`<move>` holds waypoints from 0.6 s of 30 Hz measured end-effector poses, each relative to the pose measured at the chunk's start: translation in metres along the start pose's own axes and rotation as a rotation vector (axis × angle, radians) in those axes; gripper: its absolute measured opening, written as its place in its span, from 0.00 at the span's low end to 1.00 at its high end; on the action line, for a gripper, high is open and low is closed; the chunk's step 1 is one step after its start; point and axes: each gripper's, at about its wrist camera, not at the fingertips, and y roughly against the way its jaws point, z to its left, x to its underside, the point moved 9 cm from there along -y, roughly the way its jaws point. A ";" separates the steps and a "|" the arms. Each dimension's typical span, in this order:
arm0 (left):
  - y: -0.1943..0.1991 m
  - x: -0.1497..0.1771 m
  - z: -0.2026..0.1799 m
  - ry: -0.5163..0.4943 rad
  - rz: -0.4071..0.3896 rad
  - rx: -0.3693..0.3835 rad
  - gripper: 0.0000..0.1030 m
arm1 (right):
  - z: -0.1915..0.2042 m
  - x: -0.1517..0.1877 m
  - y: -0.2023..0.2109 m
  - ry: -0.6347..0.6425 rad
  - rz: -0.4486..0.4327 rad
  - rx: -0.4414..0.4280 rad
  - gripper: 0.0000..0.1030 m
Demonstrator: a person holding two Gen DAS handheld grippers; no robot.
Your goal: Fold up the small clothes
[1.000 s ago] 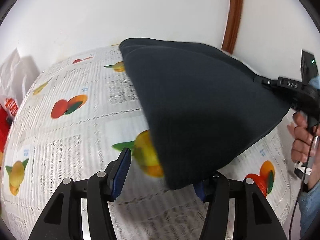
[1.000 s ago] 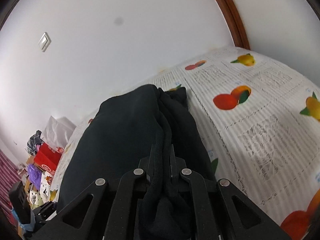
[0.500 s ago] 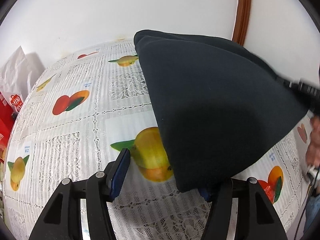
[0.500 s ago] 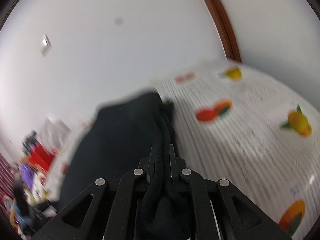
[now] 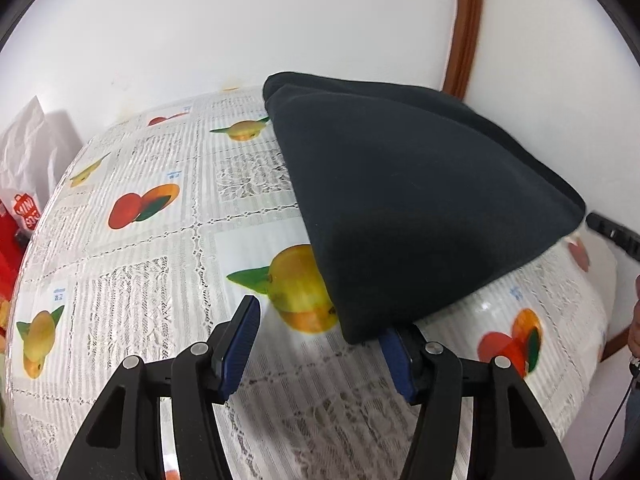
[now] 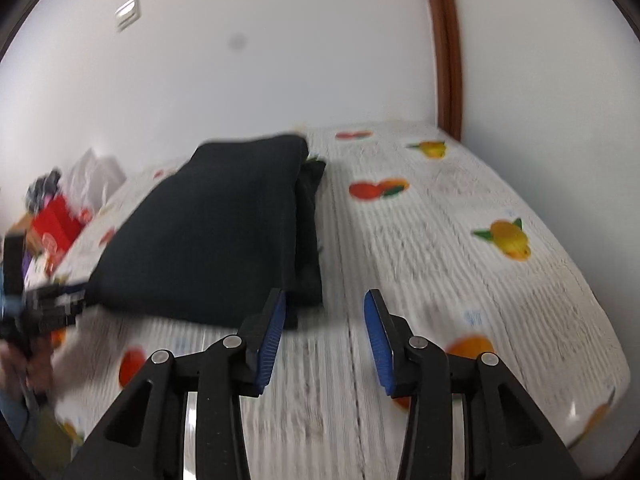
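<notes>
A dark navy folded garment (image 5: 416, 208) lies on the fruit-print tablecloth (image 5: 152, 264). In the left wrist view its near corner hangs over my right finger. My left gripper (image 5: 320, 344) is open, with nothing between its blue pads. In the right wrist view the garment (image 6: 216, 232) lies folded in layers ahead and left. My right gripper (image 6: 325, 334) is open and empty just in front of the garment's near edge; its left pad (image 6: 272, 336) is close to the cloth. The left gripper (image 6: 44, 308) shows at the left edge, blurred.
A white bag (image 5: 28, 160) and red packages (image 5: 16, 224) sit at the table's left end. A white wall with a brown door frame (image 5: 464, 28) stands behind the table. The table edge drops off at the right (image 6: 592, 360). A wall switch (image 6: 129, 12) is up high.
My right gripper has opened and let go of the garment, then drawn back from it. The garment has dropped flat onto the table. My left gripper stayed open and moved slightly.
</notes>
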 end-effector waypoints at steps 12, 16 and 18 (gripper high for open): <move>0.012 -0.006 -0.025 -0.015 -0.001 0.048 0.15 | 0.021 0.005 -0.072 -0.214 0.119 -0.167 0.19; 0.017 -0.006 -0.017 0.001 -0.015 0.039 0.09 | 0.020 -0.009 -0.068 -0.138 0.051 -0.135 0.09; 0.014 -0.003 -0.017 0.007 0.006 0.052 0.09 | 0.018 -0.007 -0.072 -0.152 0.076 -0.144 0.09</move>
